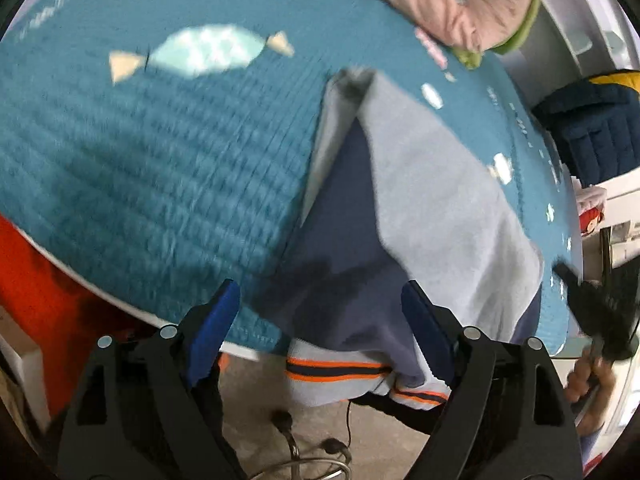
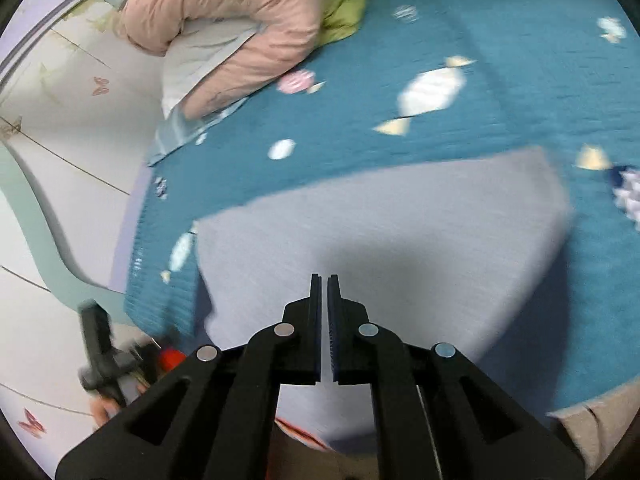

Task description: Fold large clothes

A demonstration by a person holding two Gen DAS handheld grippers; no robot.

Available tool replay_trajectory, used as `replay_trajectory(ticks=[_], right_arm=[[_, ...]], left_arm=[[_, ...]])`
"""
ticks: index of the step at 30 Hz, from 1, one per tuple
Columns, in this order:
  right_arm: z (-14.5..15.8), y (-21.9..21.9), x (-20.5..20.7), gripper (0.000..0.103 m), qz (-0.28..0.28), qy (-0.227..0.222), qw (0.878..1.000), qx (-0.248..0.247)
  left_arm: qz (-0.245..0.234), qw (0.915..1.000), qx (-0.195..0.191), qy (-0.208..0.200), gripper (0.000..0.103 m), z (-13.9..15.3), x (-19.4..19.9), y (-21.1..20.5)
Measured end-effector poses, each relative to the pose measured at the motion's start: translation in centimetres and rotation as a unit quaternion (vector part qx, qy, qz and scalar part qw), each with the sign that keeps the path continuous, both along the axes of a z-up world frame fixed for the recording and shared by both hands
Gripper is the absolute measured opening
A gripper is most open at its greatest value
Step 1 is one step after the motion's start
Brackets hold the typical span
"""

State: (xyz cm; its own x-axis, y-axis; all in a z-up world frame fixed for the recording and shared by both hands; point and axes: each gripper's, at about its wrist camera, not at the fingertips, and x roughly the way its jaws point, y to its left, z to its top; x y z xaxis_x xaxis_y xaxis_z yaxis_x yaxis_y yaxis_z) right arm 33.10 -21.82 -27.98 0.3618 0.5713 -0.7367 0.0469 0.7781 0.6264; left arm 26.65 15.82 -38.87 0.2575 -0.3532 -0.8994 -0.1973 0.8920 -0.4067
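A light grey garment (image 1: pixel 432 184) with a navy inner side and orange-and-navy striped hem (image 1: pixel 336 372) lies on a teal bedspread (image 1: pixel 160 160), its hem hanging over the bed edge. My left gripper (image 1: pixel 320 300) is open, its blue-padded fingers (image 1: pixel 216 320) astride the navy part near the bed edge, holding nothing. In the right wrist view the garment (image 2: pixel 380 232) shows as a folded grey slab. My right gripper (image 2: pixel 324 280) is shut and empty above it. The right gripper also shows at the right edge of the left wrist view (image 1: pixel 592 304).
A pink and green quilt (image 2: pixel 240 28) lies bunched at the head of the bed. A white wall (image 2: pixel 60 120) runs beside the bed. Navy bedding (image 1: pixel 592 128) sits on a shelf. Cables and a metal stand (image 1: pixel 304 452) lie on the floor below the bed edge.
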Motion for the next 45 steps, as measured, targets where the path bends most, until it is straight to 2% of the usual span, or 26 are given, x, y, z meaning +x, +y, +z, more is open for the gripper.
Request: replay_trajectory(ticks=[1,2,6,8,9,13,17,19,21,24,25,27,28,30,31,34,35,37,40,43,45], right_arm=[[-0.6,1.7,1.4,0.003,0.008,0.006,1.0,0.001],[-1.3,2.9,2.7,0.003,0.011,0.008,1.0,-0.018],[-6.0,4.5,6.3,0.0,0.001,0.053,0.997,-0.062],[-9.1,4.6,6.7,0.0,0.002,0.095,0.995,-0.043],[-9.0,4.4,6.4,0.0,-0.006,0.084,0.996,-0.034],[-7.1,4.6,1.9,0.0,0.013,0.082,0.996,-0.028],[-9.0,5.7,-5.0,0.0,0.044,0.12,0.992,-0.005],[-9.6,5.3,-7.6,0.0,0.021,0.096,0.995,0.011],[-10.2,5.0,-8.2,0.0,-0.004,0.088,0.996,0.033],[-10.1,5.2,-8.4,0.0,0.003,0.084,0.996,0.036],[-10.0,5.0,-8.7,0.0,0.006,0.08,0.996,0.041],[-10.0,3.9,-9.6,0.0,0.006,0.078,0.995,0.059],[-10.2,3.6,-9.2,0.0,0.003,0.078,0.995,0.069],[-10.0,3.0,-9.5,0.003,0.002,0.074,0.995,0.073],[-9.6,3.0,-9.7,0.004,0.004,0.066,0.996,0.064],[-8.1,3.4,-10.3,0.015,0.013,0.036,0.998,0.045],[-7.4,3.6,-10.5,0.02,0.02,0.022,0.999,0.039],[-6.1,4.4,-11.1,0.025,0.03,-0.005,0.999,0.024],[-3.4,6.4,-11.9,0.041,0.052,-0.06,0.997,0.004],[-0.1,8.0,-13.2,0.053,0.072,-0.13,0.989,-0.01],[1.7,8.5,-14.3,0.062,0.084,-0.171,0.982,-0.018]], left_arm=[[-0.003,1.0,0.005,0.006,0.083,-0.4,-0.3,-0.4],[-0.009,0.9999,0.006,0.009,0.083,-0.8,-0.3,-0.6],[-0.013,0.9995,-0.009,0.029,0.083,-2.3,-0.7,-1.3],[-0.015,0.9994,-0.005,0.029,0.087,-2.8,-0.4,-1.6],[-0.019,0.9995,-0.004,0.025,0.088,-2.8,-0.3,-1.6],[-0.026,0.9993,0.003,0.025,0.088,-2.8,0.4,-1.9],[-0.025,0.9994,0.01,0.02,0.088,-2.8,0.2,-1.8],[-0.03,0.9992,0.019,0.018,0.088,-2.8,-0.1,-2.2],[-0.037,0.9988,0.028,0.019,0.088,-2.9,-0.4,-2.8],[-0.033,0.9988,0.027,0.025,0.08,-2.8,-0.6,-3.3],[-0.034,0.9989,0.018,0.026,0.07,-2.7,-0.6,-3.4],[-0.032,0.9989,0.008,0.032,0.061,-2.7,-0.8,-3.6],[-0.032,0.9989,0.001,0.033,0.053,-2.7,-0.9,-3.8],[-0.028,0.999,0.007,0.034,0.049,-2.6,-1.1,-4.1],[-0.029,0.999,0.011,0.033,0.041,-2.5,-1.1,-4.3],[-0.024,0.9993,0.013,0.027,0.018,-1.9,-1.2,-4.0],[-0.024,0.9995,0.009,0.019,0.014,-1.2,-1.4,-4.1],[-0.033,0.9994,0.01,-0.003,0.009,0.6,-1.7,-4.7],[-0.066,0.9964,0.012,-0.052,0.008,4.6,-2.1,-7.2],[-0.095,0.9911,0.013,-0.092,0.007,8.3,-2.0,-10.2],[-0.111,0.9882,0.006,-0.105,0.007,9.8,-1.7,-11.9]])
